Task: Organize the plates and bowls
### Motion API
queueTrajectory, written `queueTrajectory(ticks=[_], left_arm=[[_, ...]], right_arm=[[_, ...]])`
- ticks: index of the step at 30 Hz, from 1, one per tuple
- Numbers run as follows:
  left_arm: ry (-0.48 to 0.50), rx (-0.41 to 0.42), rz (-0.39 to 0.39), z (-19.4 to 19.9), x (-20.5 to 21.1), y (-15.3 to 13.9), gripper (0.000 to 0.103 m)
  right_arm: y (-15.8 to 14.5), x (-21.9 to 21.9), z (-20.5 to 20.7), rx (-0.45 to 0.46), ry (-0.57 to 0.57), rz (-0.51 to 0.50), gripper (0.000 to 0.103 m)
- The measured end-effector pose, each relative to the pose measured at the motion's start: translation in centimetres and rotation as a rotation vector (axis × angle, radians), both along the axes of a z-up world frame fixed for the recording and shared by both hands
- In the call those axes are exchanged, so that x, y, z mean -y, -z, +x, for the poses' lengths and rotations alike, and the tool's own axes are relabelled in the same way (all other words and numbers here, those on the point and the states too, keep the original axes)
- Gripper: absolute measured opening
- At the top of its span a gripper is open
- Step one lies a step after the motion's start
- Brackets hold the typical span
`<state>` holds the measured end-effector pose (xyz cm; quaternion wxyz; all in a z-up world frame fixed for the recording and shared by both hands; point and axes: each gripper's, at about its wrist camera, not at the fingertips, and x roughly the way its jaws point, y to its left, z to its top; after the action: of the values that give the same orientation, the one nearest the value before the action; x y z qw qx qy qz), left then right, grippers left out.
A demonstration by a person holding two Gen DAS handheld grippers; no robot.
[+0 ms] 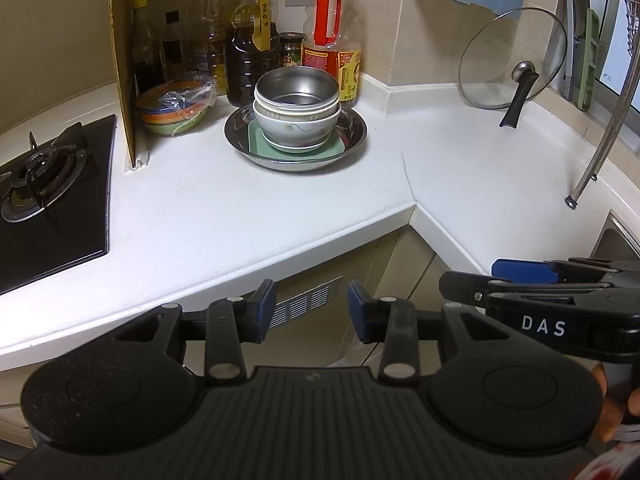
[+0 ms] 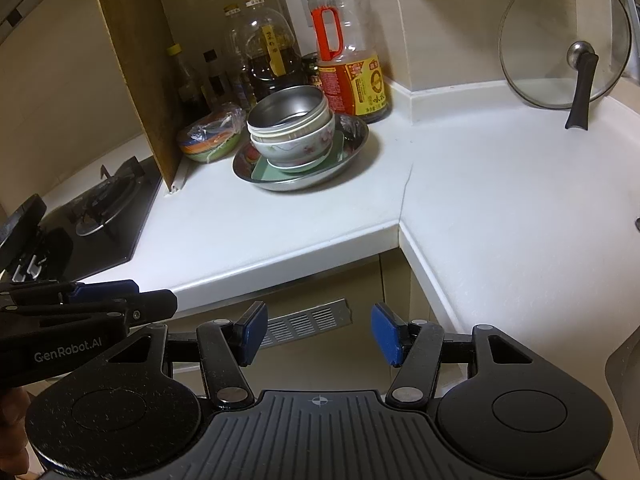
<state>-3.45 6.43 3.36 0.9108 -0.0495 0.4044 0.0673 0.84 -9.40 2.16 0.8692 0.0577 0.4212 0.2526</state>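
The stack sits at the back of the white counter [image 1: 280, 208], right in front of the bottles: a wide steel basin [image 1: 295, 139] holding a green square plate [image 1: 264, 145], then a white saucer [image 1: 296, 147], then a floral ceramic bowl [image 1: 297, 125], with a steel bowl [image 1: 297, 89] nested on top. There looks to be another pale rim between those two bowls, but I can't tell if it's a separate bowl. The plate is mostly buried, only its edges show.

To the left, a pile of colourful bowls [image 1: 173, 110] wrapped in plastic, hard to count. One glass lid [image 1: 513, 58] leans on the wall at right.

Both grippers hang off the counter's front edge, well apart from the dishes. The left gripper [image 1: 311, 311] has its blue pads spread with nothing between them; same for the right gripper [image 2: 319, 334] — a bit wider, also empty.

The left view shows the whole gas burner [image 1: 42, 170] and a curved metal tube [image 1: 604, 128] at right; the right view cuts the burner and loses the tube almost completely.
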Motion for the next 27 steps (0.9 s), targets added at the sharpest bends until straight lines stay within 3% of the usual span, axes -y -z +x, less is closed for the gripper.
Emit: queueTrajectory(ticks=[27], left_arm=[[0.000,0.001,-0.002,0.04,-0.22,0.05,0.036]], right_arm=[[0.04,-0.18,0.12,-0.001,0.000,-0.002,0.058]])
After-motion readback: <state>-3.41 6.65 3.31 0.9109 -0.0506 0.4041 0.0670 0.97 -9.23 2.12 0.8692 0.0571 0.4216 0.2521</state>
